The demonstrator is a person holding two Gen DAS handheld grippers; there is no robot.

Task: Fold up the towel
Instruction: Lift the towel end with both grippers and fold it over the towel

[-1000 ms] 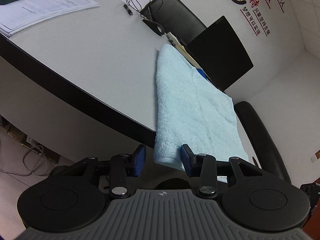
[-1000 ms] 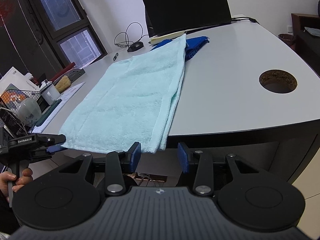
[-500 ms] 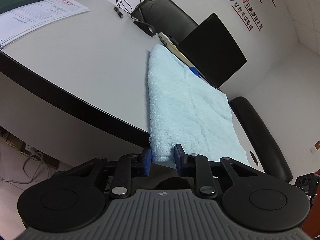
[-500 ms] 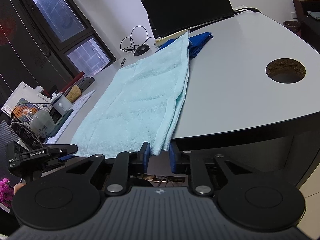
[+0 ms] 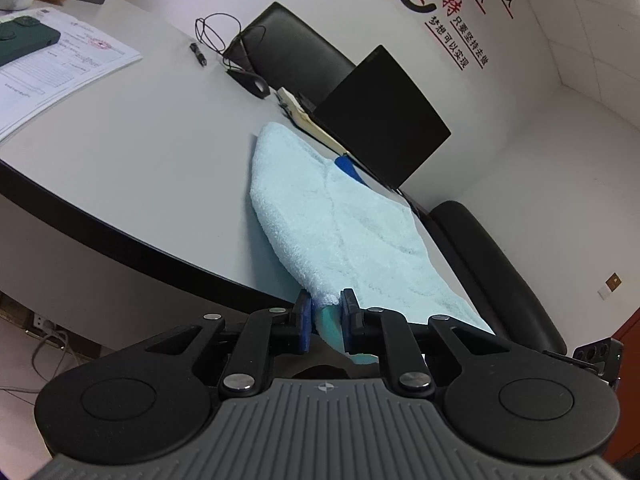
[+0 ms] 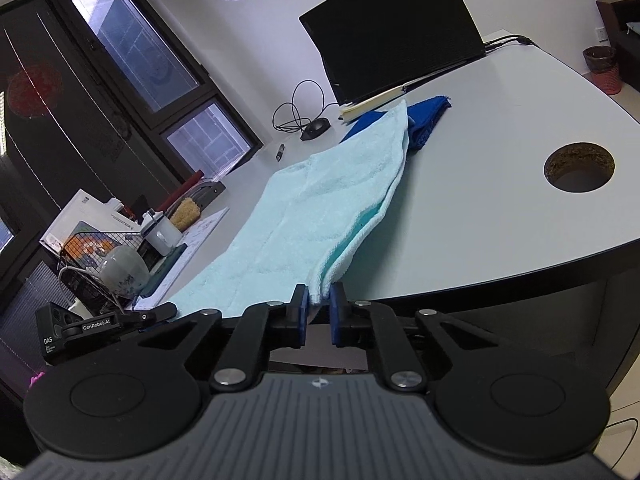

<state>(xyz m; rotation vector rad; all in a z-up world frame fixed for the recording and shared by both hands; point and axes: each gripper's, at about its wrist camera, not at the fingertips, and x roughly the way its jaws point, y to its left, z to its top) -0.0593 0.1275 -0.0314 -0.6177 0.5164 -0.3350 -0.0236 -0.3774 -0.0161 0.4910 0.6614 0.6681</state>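
While towel (image 5: 340,220) lies, laptop (image 5: 380,120) behind, mouse (image 6: 316,128) beside.

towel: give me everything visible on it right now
The towel is pale aqua terry cloth, already doubled into a long two-layer strip lying along the white desk. Its near end is lifted off the desk edge, one corner pinched in the left gripper, the other in the right gripper. Its far end overlaps a blue cloth.

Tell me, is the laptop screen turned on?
No, the laptop standing behind the towel on the desk shows a plain black screen with no picture.
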